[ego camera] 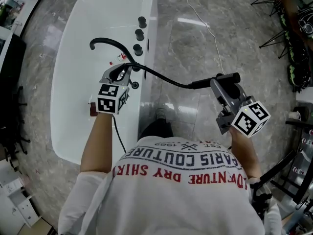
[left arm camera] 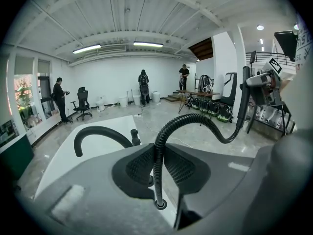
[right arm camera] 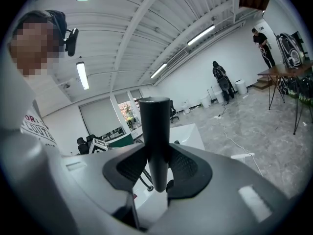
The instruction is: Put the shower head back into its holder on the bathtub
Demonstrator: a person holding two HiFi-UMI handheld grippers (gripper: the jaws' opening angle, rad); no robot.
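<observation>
The hose [ego camera: 166, 78] runs from bathtub rim [ego camera: 149, 4] right to shower head [ego camera: 203, 83].

- The head view is brightly and evenly lit from above; the white bathtub [ego camera: 73, 82] is nearly washed out and shows little surface detail.
- A pale glare streak lies on the polished stone floor [ego camera: 193, 22].
- In both gripper views, ceiling strip lights [left arm camera: 148, 44] glow as the light source, and shadows are soft.
- Those two views bend straight lines strongly towards the edges and go black in the corners.
- Their nearest foreground looks soft, while the far room is fairly sharp.
</observation>
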